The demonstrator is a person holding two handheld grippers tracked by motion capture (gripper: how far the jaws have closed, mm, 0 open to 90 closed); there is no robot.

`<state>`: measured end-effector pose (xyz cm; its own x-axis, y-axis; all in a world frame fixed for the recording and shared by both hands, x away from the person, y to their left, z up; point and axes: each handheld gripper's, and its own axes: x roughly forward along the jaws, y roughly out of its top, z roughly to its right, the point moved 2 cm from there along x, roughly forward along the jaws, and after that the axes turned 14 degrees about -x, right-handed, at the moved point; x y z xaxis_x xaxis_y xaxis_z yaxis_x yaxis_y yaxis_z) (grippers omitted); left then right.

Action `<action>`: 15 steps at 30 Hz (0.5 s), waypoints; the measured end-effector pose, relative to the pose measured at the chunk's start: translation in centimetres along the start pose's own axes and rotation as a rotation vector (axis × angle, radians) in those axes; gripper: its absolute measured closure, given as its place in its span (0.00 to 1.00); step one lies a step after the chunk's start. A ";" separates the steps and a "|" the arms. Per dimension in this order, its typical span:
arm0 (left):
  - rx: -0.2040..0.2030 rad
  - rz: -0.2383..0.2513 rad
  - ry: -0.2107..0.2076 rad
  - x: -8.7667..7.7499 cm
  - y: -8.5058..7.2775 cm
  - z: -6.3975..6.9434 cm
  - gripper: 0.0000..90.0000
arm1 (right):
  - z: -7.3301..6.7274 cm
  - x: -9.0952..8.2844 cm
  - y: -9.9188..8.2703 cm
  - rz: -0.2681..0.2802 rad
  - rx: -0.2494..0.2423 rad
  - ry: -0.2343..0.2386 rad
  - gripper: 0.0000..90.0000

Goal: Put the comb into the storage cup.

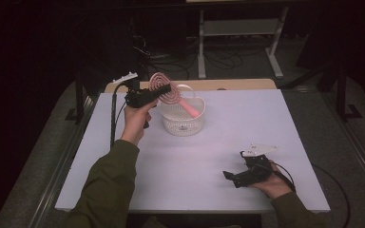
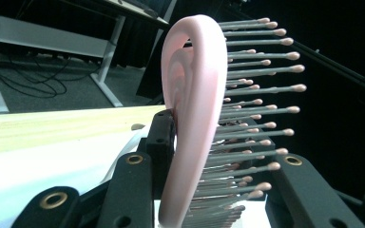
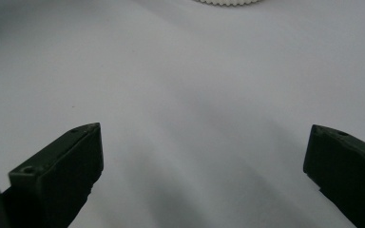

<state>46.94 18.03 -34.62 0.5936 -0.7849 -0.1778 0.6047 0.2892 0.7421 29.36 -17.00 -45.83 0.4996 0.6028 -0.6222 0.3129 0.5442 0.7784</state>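
A pink hairbrush (image 1: 160, 85) with a spiral head is clamped in my left gripper (image 1: 164, 90), raised over the far left rim of a white lattice basket (image 1: 183, 124). Its handle slants down to the right into the basket. In the left gripper view the brush head (image 2: 190, 118) stands edge-on between the black jaws, bristles pointing right, with my left gripper (image 2: 223, 142) shut on it. My right gripper (image 1: 232, 179) rests low at the table's near right, held by a hand, jaws wide apart. The right gripper view has my right gripper (image 3: 204, 147) open over bare table.
The white table (image 1: 228, 128) spreads around the basket, whose rim (image 3: 225, 2) peeks in at the top of the right gripper view. A wooden strip (image 1: 228, 84) runs along the far edge. Table legs and cables (image 1: 218, 57) lie on the dark floor beyond.
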 end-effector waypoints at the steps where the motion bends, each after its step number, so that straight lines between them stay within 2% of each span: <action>1: -0.003 -0.001 0.003 0.1 -0.1 -0.1 0.71 | 0.0 0.0 0.0 0.000 -0.001 0.000 0.00; 15: -0.017 -0.024 0.027 1.4 -1.3 -0.7 0.71 | 0.0 0.0 0.0 -0.001 -0.003 0.002 0.00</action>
<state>47.38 17.01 -36.29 0.5925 -0.7768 -0.2132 0.6278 0.2795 0.7265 29.33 -17.00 -45.82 0.4979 0.6031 -0.6232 0.3115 0.5464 0.7775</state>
